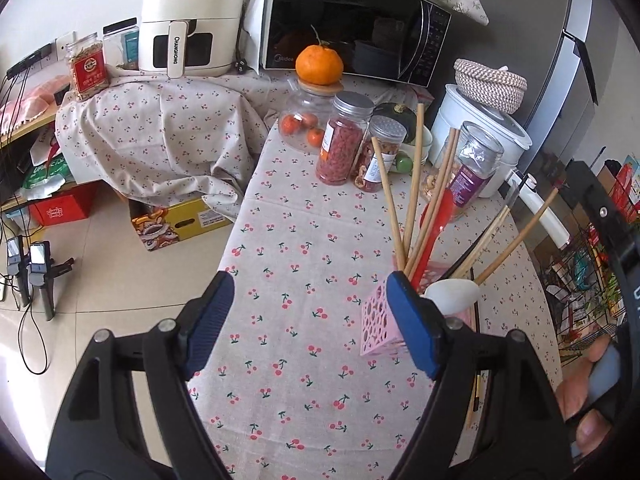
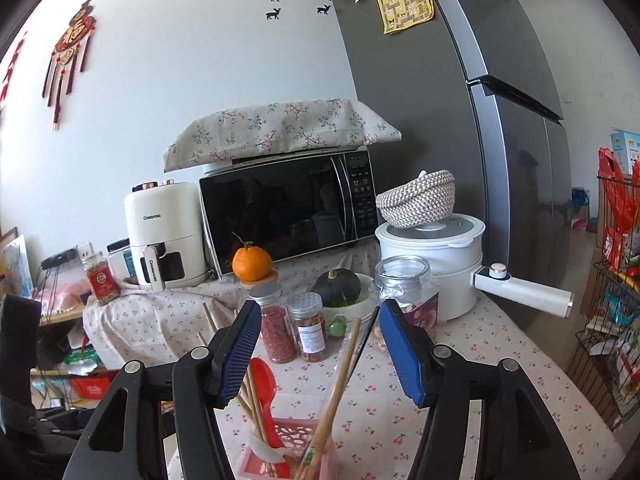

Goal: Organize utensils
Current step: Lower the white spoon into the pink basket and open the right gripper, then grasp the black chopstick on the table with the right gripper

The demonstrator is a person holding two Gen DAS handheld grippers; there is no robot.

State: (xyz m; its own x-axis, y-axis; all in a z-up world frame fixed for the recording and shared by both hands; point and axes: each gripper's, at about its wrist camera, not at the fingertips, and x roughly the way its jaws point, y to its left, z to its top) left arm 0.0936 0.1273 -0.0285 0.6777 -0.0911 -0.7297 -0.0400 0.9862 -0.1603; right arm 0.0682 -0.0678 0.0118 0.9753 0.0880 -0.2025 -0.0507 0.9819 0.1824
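A pink perforated utensil holder [image 1: 378,324] stands on the cherry-print tablecloth [image 1: 304,320]. It holds several wooden chopsticks [image 1: 412,184], a red spoon [image 1: 434,232] and a white spoon [image 1: 452,296]. My left gripper [image 1: 310,320] is open and empty, with its right finger just beside the holder. In the right wrist view the holder [image 2: 288,452] sits low between my fingers with the red spoon [image 2: 266,384], a white spoon [image 2: 266,450] and chopsticks [image 2: 340,380] in it. My right gripper [image 2: 316,344] is open and empty above it.
Jars [image 1: 344,136], an orange [image 1: 319,65] on a glass jar, a white electric pot [image 2: 432,264] with a woven basket, a microwave [image 2: 280,212], an air fryer [image 1: 192,20] and a fridge [image 2: 460,140] stand behind. A wire rack [image 2: 616,320] stands right; floor and boxes lie left.
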